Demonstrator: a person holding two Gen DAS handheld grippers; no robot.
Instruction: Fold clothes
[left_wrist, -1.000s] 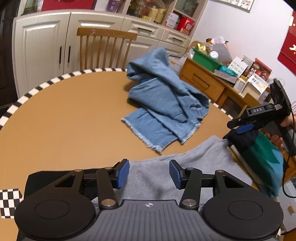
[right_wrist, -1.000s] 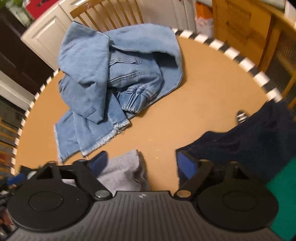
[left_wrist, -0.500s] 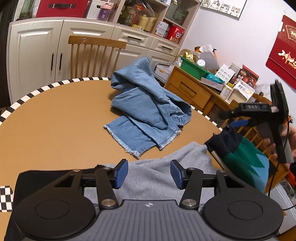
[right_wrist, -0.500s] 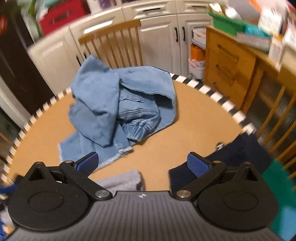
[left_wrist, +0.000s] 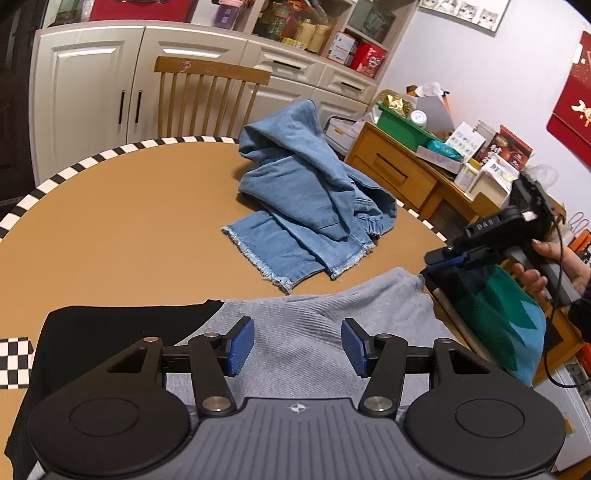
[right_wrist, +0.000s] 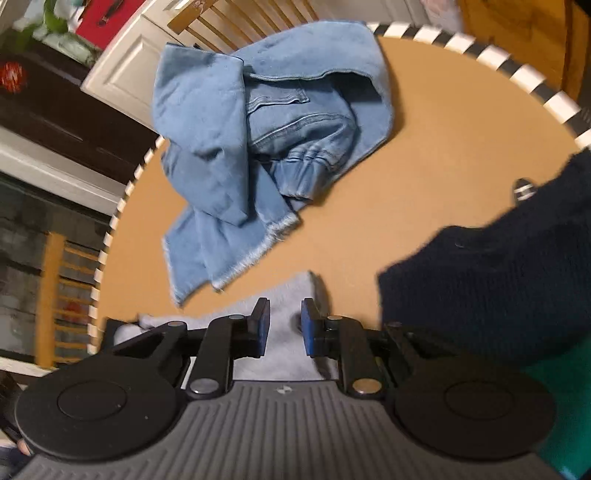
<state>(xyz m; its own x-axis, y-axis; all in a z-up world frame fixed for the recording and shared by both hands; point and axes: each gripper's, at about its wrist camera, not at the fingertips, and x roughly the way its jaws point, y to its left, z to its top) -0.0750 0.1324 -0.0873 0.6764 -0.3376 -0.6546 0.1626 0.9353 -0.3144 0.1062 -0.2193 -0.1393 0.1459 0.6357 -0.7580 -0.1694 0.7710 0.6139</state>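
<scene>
Two grippers work over a round tan table (left_wrist: 110, 236). At its near edge lies a grey garment (left_wrist: 314, 332), and the left gripper (left_wrist: 297, 345) hovers above it, jaws half spread and empty. The right gripper (right_wrist: 284, 325) is closing its jaws over the grey cloth's far corner; pads not yet pressing. Crumpled blue jeans (left_wrist: 310, 206) sit mid-table, with a dark navy and green sweater (right_wrist: 498, 280) at the right edge.

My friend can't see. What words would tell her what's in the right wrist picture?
The right gripper is closing its blue pads over a corner of a grey top on a round brown table. Crumpled blue jeans lie beyond it, and a dark navy and green garment drapes over the table edge on the right.
</scene>
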